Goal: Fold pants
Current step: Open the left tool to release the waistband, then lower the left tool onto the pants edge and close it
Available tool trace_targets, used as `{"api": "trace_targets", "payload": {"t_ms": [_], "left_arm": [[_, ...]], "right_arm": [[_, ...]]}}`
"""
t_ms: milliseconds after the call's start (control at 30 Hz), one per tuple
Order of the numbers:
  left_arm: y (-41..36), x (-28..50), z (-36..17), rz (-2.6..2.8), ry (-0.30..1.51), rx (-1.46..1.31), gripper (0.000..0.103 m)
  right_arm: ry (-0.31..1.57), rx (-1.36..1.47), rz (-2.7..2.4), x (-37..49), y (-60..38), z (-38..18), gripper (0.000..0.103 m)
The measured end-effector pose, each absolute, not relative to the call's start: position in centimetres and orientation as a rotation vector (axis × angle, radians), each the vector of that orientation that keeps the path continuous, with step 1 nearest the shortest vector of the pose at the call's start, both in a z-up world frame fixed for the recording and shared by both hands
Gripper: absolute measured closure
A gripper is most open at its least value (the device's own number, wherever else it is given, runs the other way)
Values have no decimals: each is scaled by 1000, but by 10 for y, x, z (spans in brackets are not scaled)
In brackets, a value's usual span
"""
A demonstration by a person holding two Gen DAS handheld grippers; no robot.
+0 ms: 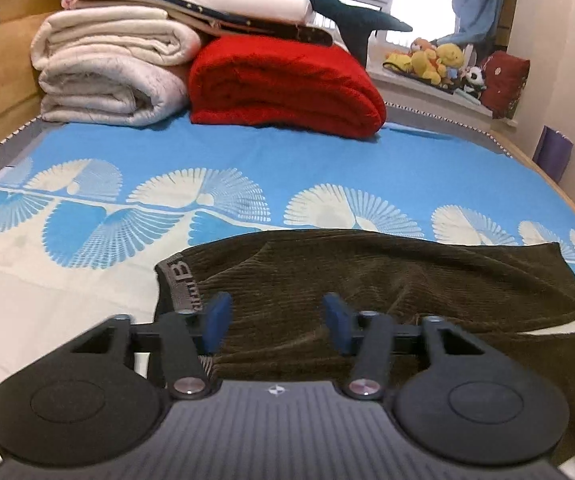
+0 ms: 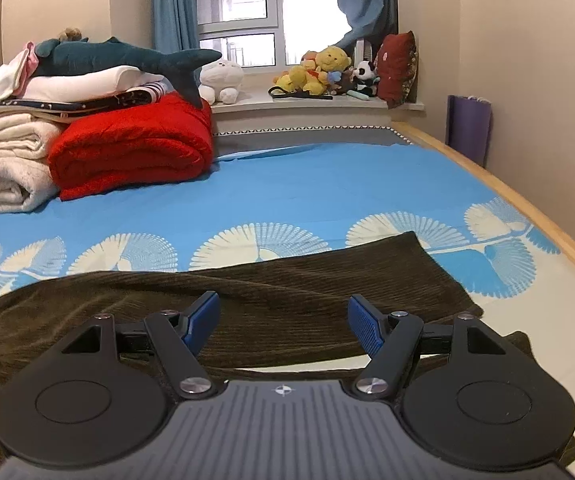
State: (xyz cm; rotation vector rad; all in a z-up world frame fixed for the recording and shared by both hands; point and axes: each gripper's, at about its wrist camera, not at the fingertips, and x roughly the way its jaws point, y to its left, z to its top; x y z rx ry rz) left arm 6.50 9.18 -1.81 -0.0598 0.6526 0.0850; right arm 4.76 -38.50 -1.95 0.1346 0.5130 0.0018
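Note:
Dark olive corduroy pants (image 1: 387,280) lie flat across the blue and cream bed sheet (image 1: 247,160), grey waistband (image 1: 179,280) to the left, legs running right. My left gripper (image 1: 277,316) is open and empty, just above the pants near the waistband. In the right wrist view the pants (image 2: 287,292) stretch from the waistband at far left to the leg ends at right. My right gripper (image 2: 283,320) is open and empty, over the leg part.
A folded red blanket (image 1: 287,84) and a stack of cream quilts (image 1: 115,68) with a plush shark (image 2: 127,56) stand at the bed's far left. Stuffed toys (image 2: 323,68) sit on the window sill. A wooden bed edge (image 2: 527,204) and wall run along the right.

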Motion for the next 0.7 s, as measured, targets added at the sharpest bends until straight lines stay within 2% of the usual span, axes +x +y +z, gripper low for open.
{"api": "trace_targets", "payload": {"t_ms": [33,100,133,267,333,400,433,467,567,600,633,700], "left_arm": [[92,75,-20,85,653,-68,77],[92,95,-22,91,651,-76,94],[92,107,-22,94,649,-78,97],[99,156,-27,84,633,-96,97],[103,180,-33,80,630,-93,96],[108,202,-44,68,623,-83,96],[110,213,-51,60,624,-76,96],[113,222,-58,54,627,-71,96],[123,251,-82,58,655,-84,89],[127,261,-91,67,668,-90,78],[131,269,-98,77,678,-90,63],[136,287,-112,91,690,-80,46]], "right_arm": [[507,133,3,48,-384,-18,30],[508,131,9,50,-381,-17,30],[511,135,21,51,-380,-17,31],[515,108,49,57,-373,-15,34],[520,83,48,60,-370,-16,45],[533,82,56,65,-370,-17,78],[535,86,60,67,-371,-17,87],[533,87,64,69,-372,-17,88],[532,79,80,76,-373,-18,88],[537,76,87,78,-373,-19,88],[545,71,92,81,-373,-20,88],[556,59,99,86,-373,-23,88]]}}
